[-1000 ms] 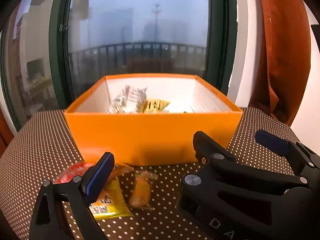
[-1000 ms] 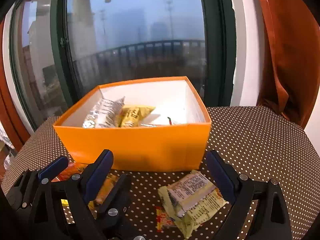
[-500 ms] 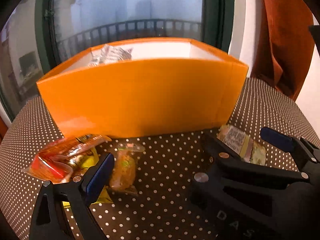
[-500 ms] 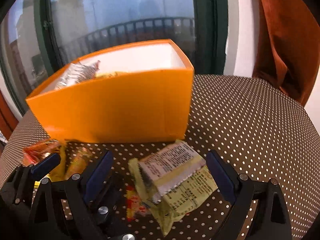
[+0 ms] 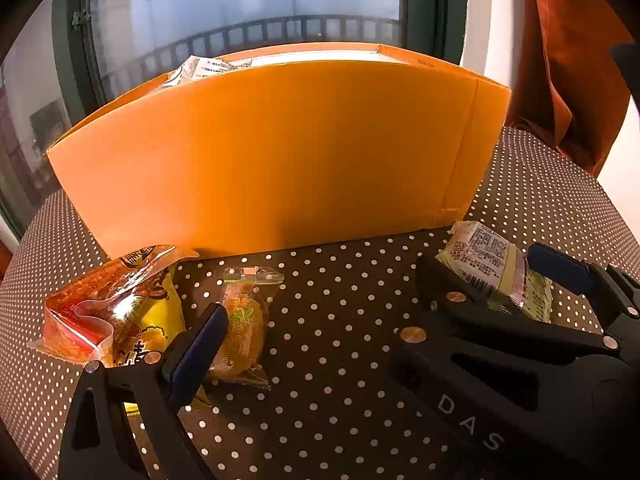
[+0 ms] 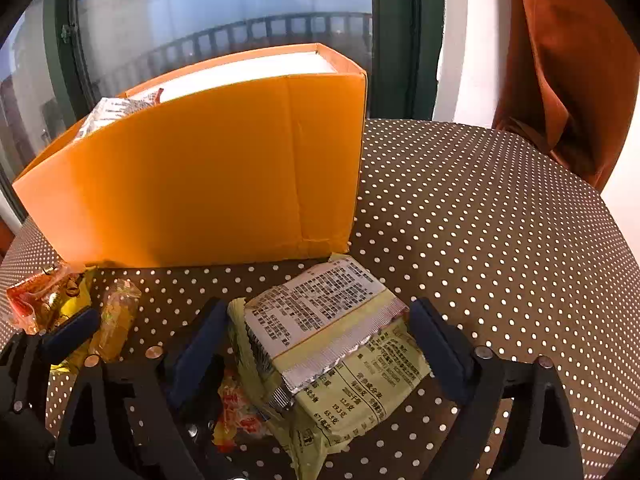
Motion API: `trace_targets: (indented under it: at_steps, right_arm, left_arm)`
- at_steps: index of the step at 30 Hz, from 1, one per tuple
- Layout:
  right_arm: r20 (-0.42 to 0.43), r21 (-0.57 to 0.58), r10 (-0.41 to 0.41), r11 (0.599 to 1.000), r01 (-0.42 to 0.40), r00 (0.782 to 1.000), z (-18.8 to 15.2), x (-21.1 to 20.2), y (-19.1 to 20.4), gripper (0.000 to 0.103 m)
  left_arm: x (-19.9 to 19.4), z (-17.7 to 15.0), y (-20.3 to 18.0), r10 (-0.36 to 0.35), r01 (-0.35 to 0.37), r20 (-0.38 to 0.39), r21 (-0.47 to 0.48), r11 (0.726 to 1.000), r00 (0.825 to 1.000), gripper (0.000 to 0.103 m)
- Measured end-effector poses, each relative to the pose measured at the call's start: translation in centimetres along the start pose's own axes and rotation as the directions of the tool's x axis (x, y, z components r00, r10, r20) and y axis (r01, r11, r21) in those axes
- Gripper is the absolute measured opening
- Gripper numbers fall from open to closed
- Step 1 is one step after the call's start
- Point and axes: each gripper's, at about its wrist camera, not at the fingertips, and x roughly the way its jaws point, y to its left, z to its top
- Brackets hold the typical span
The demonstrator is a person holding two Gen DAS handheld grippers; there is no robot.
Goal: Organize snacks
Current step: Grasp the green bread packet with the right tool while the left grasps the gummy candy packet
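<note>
An orange box [image 5: 272, 152] stands on the dotted table, also in the right wrist view [image 6: 200, 184], with silver packets [image 6: 108, 114] inside. My right gripper [image 6: 320, 344] is open, its fingers on either side of a pale green snack pack [image 6: 332, 340], which also shows in the left wrist view [image 5: 492, 264]. My left gripper [image 5: 320, 332] is open; only its left finger [image 5: 200, 348] shows, beside a small orange candy packet [image 5: 242, 320]. A red-and-yellow packet [image 5: 108, 312] lies left of it. The right gripper's body covers where the left gripper's right finger would be.
The brown dotted tablecloth [image 6: 500, 216] runs wide to the right of the box. A rust curtain [image 6: 560, 60] hangs at the right, a window behind. A small red-yellow wrapper [image 6: 236, 412] lies under the green pack.
Both grippers have dropped lower and moved closer to the table. The right fingers now straddle the green pack; the left finger has come up beside the candy packet.
</note>
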Motion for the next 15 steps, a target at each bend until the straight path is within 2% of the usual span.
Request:
trace_targets:
  at_steps: [5, 11, 12, 13, 15]
  right_arm:
    - [-0.004, -0.011, -0.005, 1.000, 0.005, 1.000, 0.0, -0.5, 0.2, 0.081]
    - [0.009, 0.019, 0.059, 0.998, -0.059, 0.998, -0.8, -1.8, -0.3, 0.078]
    - [0.022, 0.030, 0.074, 0.997, -0.075, 0.997, -1.1, -2.2, -0.7, 0.072]
    - [0.046, 0.032, 0.088, 0.995, -0.089, 0.995, -1.2, -2.7, -1.1, 0.071]
    - [0.073, 0.033, 0.088, 0.995, -0.091, 0.993, -1.4, -3.7, -1.5, 0.061]
  left_arm:
    - [-0.2, -0.2, 0.3, -0.008, 0.008, 0.003, 0.005, 1.000, 1.000, 0.097]
    - [-1.5, -0.7, 0.3, -0.039, 0.039, 0.010, 0.014, 0.999, 0.999, 0.097]
    - [-1.7, -0.9, 0.2, -0.056, 0.056, 0.011, 0.017, 0.998, 0.998, 0.097]
    - [-2.0, -0.9, 0.1, -0.087, 0.087, 0.004, 0.017, 0.996, 0.996, 0.097]
    - [-2.2, -1.0, 0.0, -0.119, 0.119, -0.007, 0.007, 0.993, 0.993, 0.097]
